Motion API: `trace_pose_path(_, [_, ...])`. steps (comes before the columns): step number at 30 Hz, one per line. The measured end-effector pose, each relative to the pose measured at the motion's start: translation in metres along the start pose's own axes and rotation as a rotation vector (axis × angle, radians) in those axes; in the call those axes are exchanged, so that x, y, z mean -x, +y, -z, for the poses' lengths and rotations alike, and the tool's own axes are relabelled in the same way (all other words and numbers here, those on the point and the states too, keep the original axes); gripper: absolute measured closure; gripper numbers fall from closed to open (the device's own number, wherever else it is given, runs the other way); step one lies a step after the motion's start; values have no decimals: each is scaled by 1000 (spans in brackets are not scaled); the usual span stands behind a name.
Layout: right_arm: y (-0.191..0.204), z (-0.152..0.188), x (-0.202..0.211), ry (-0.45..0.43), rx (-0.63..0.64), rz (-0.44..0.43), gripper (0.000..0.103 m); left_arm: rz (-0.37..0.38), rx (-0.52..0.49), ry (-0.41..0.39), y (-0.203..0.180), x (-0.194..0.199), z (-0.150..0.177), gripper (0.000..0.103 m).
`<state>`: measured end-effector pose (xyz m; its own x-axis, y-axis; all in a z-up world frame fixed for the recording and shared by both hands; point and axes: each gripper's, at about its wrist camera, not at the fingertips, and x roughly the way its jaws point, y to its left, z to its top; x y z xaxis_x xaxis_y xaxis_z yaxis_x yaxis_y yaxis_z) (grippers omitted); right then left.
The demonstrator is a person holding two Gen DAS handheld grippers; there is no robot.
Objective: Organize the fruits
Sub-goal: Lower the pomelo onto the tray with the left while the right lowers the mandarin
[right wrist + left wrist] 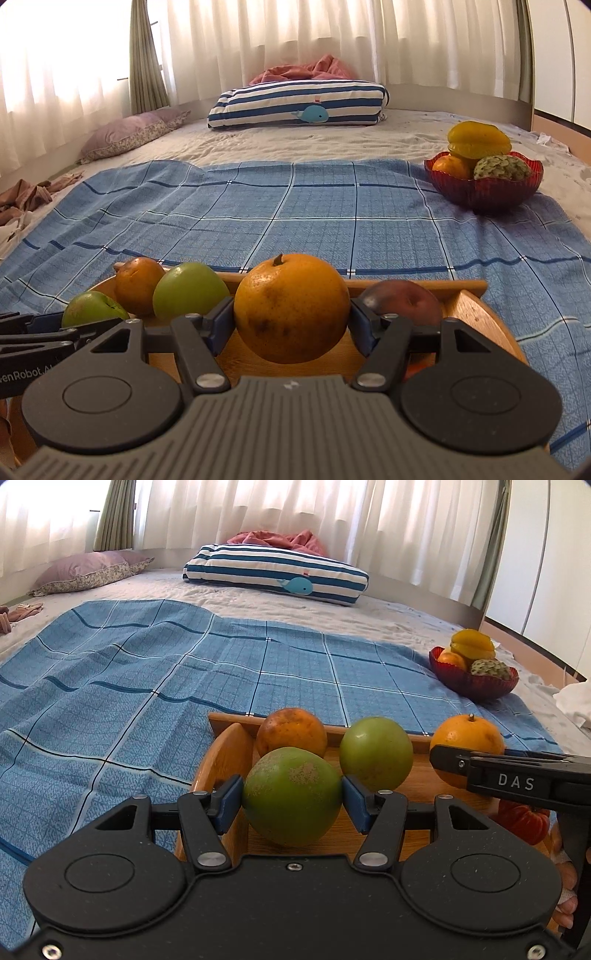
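A wooden tray (pixel 229 753) lies on a blue checked cloth near me. My left gripper (pixel 291 799) is shut on a green fruit (pixel 291 795) over the tray's left part. Behind it sit a dull orange (pixel 291 731) and a second green fruit (pixel 375 753). My right gripper (pixel 291 321) is shut on a bright orange (pixel 291 306), which also shows in the left wrist view (pixel 467 734). In the right wrist view the tray (pixel 480 314) also holds a dark red fruit (pixel 402 299), the dull orange (pixel 136 284) and both green fruits (pixel 188 291).
A red glass bowl (pixel 472 683) with a starfruit, an orange and a custard apple stands far right on the cloth; it also shows in the right wrist view (pixel 484 188). A striped whale pillow (pixel 273 572) and a purple pillow (pixel 88 570) lie at the bed's far end.
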<state>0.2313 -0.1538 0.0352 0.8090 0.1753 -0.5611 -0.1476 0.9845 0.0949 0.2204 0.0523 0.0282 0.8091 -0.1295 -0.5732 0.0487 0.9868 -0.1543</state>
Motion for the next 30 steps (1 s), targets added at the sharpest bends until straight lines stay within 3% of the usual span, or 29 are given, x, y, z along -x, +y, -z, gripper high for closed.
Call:
trace_pose_path(11, [-2,5,-15,68,-21,-19,35,-9,-25,-14,-3,-2,3,47])
trace_pose_path(20, [-1,5,-16,73,-18,-14,35,-10,-29,-16,-4,-2,3,47])
trace_pose_path(30, [6,7,-17,84,32,17,24,-10,-35,-19,-5,1,4,47])
